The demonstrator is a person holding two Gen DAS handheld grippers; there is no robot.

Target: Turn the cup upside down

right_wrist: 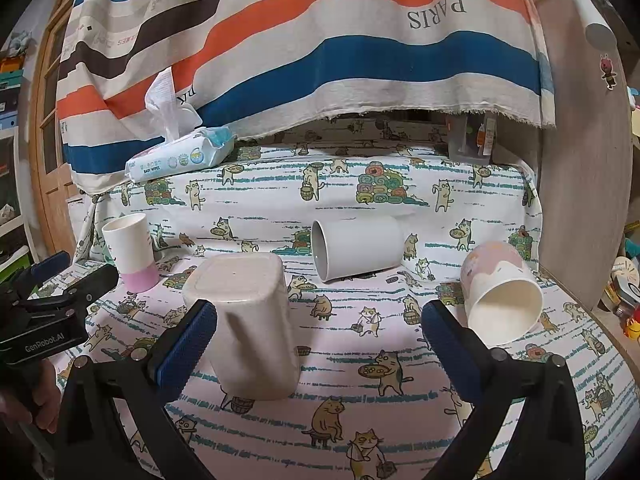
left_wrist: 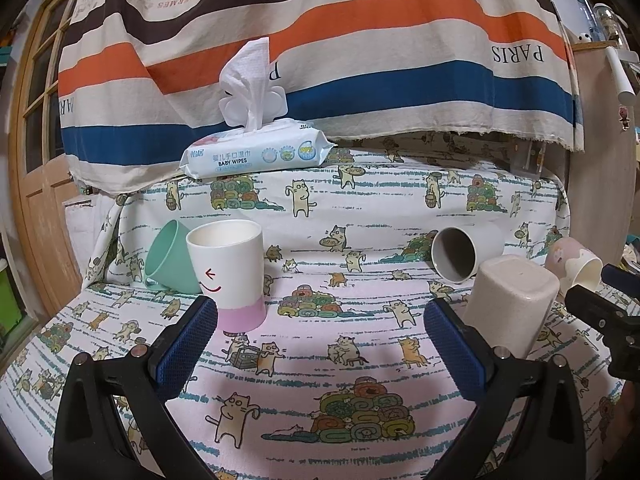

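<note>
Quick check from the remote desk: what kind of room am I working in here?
Probably a home, not a lab: a cat-print tablecloth, a striped cloth hung behind, a pack of baby wipes, and a wooden door at the left.

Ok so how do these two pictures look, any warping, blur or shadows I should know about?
Left wrist view: strong fisheye bend, dark corners; the striped cloth bows; the left gripper casts a soft shadow on the tablecloth. Right wrist view: same warping, dim warm light; the beige cup is sharp.
</note>
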